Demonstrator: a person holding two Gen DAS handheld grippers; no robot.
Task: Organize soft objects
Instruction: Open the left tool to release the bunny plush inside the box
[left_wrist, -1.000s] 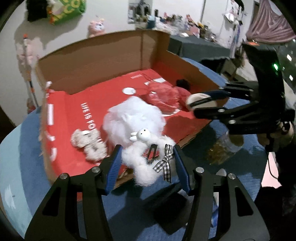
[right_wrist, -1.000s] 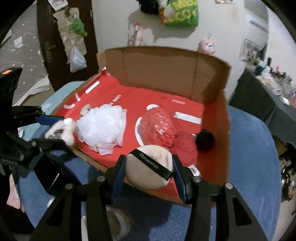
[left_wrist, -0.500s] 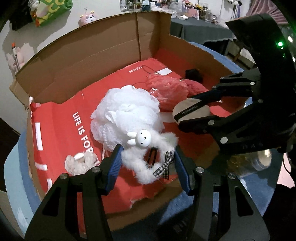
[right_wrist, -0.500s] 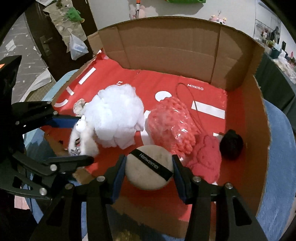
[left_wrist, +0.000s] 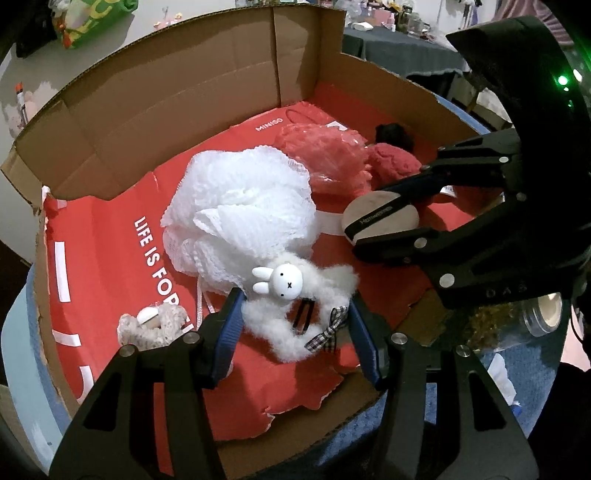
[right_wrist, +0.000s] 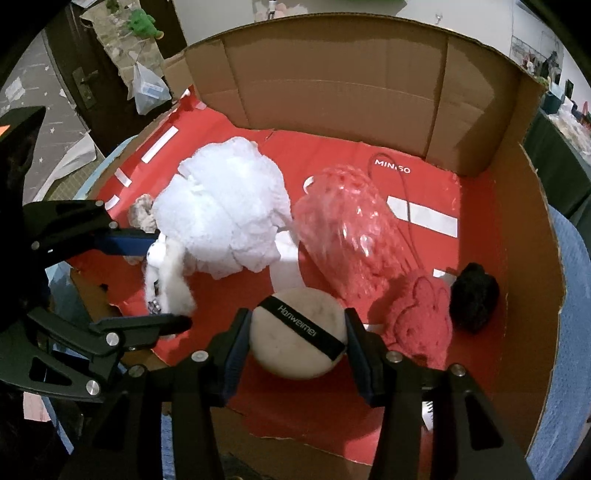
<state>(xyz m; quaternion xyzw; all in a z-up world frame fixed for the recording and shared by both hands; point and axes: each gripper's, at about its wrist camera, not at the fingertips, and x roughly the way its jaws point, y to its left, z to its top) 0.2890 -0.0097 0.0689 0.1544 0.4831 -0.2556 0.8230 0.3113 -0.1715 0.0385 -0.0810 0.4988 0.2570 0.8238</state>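
Observation:
My left gripper (left_wrist: 295, 317) is shut on a fluffy white rabbit clip (left_wrist: 295, 314) with a checked bow, held low over the red-lined cardboard box (left_wrist: 184, 92). My right gripper (right_wrist: 295, 325) is shut on a round beige powder puff (right_wrist: 299, 332) with a black band, also over the box floor. In the box lie a white mesh bath pouf (left_wrist: 243, 206), a red mesh pouf (right_wrist: 347, 229), a red fuzzy piece (right_wrist: 421, 317), a black pompom (right_wrist: 472, 295) and a small beige knitted piece (left_wrist: 155, 325).
The box stands on a blue cloth-covered table (right_wrist: 569, 332). A glass jar (left_wrist: 532, 321) lies outside the box at its front right corner. The box walls (right_wrist: 332, 85) rise high at the back and right.
Both grippers have moved forward and down over the box front edge into the box, each still holding its object.

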